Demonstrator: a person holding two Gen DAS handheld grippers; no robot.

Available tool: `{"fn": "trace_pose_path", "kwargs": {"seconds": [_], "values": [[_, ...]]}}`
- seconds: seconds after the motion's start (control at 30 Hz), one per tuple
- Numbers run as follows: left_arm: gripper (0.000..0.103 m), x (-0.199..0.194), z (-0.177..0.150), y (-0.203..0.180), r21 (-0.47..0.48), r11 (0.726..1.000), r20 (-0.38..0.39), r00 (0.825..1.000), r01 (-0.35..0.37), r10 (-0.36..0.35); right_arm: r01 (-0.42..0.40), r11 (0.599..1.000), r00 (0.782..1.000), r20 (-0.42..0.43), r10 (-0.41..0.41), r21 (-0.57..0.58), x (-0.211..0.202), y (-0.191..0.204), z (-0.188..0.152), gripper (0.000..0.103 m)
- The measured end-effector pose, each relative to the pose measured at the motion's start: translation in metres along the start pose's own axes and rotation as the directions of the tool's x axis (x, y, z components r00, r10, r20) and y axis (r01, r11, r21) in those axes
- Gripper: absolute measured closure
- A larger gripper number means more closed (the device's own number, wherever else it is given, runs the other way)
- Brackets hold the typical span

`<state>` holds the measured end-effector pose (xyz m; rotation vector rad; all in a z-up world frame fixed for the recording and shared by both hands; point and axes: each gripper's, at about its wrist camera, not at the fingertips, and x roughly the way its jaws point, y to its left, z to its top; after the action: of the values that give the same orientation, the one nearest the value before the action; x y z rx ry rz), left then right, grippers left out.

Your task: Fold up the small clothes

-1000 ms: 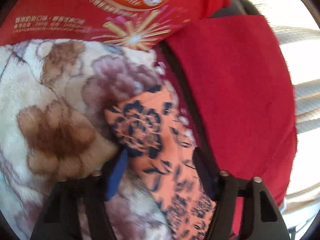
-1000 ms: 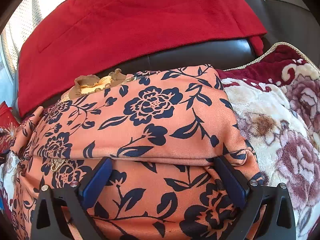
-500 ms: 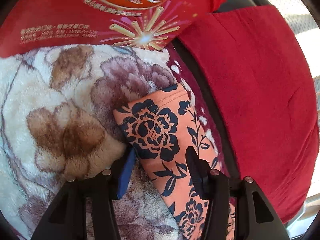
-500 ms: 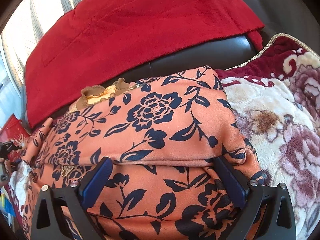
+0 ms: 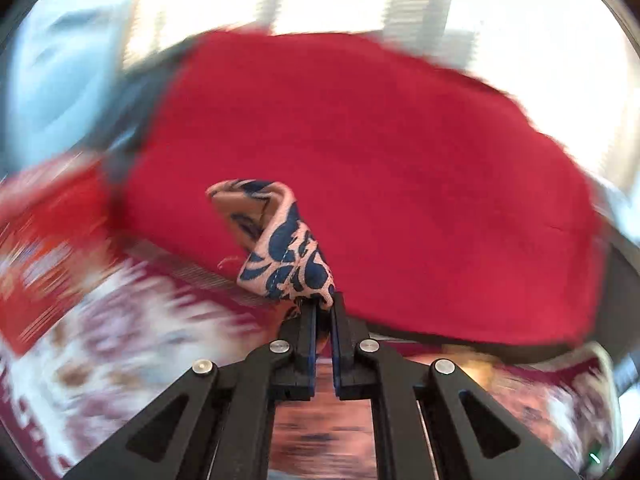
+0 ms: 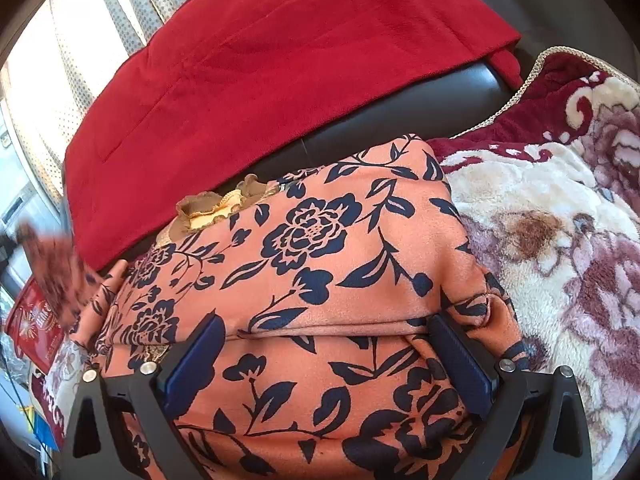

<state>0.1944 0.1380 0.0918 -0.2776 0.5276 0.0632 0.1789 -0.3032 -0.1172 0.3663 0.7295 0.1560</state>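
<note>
On the left, a sleeve end [image 5: 280, 248] of the orange floral garment [image 6: 320, 280] is pinched tight in the left gripper [image 5: 324, 312], jaws nearly touching, and held up in front of the red fleece [image 5: 380, 168]; that view is pretty blurred. The garment itself is spread on the plush floral blanket [image 6: 560, 248]. The right gripper [image 6: 332, 360] is held wide open over a fold, with nothing gripped.
</note>
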Motion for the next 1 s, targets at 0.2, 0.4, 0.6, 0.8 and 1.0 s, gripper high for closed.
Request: {"fn": "trace_pose_path", "kwargs": {"seconds": [0.2, 0.4, 0.6, 0.8, 1.0], "values": [[0.087, -0.002, -0.049, -0.170, 0.200, 0.921, -0.095, 0.942, 0.336, -0.323, -0.033, 0.999, 0.999, 0.009, 0.033, 0.028, -0.002, -0.003, 0.001, 0.000], [0.029, 0.025, -0.110, -0.155, 0.250, 0.940, -0.142, 0.969, 0.232, -0.202, -0.101, 0.991, 0.995, 0.032, 0.098, 0.083, -0.008, -0.015, 0.001, 0.000], [0.028, 0.041, -0.143, -0.038, 0.057, 0.998, -0.136, 0.991, 0.004, 0.004, -0.119, 0.988, 0.993, 0.033, 0.116, 0.101, -0.008, -0.018, 0.001, 0.000], [0.028, 0.059, -0.182, 0.032, -0.112, 0.993, -0.207, 0.978, -0.049, 0.025, -0.140, 0.965, 0.989, -0.013, 0.147, 0.224, -0.033, -0.022, 0.016, 0.004], [0.028, 0.066, -0.197, 0.052, -0.197, 0.980, -0.224, 0.974, -0.025, -0.020, -0.093, 0.981, 0.984, -0.137, 0.117, 0.171, -0.018, 0.002, 0.048, 0.007]]}}
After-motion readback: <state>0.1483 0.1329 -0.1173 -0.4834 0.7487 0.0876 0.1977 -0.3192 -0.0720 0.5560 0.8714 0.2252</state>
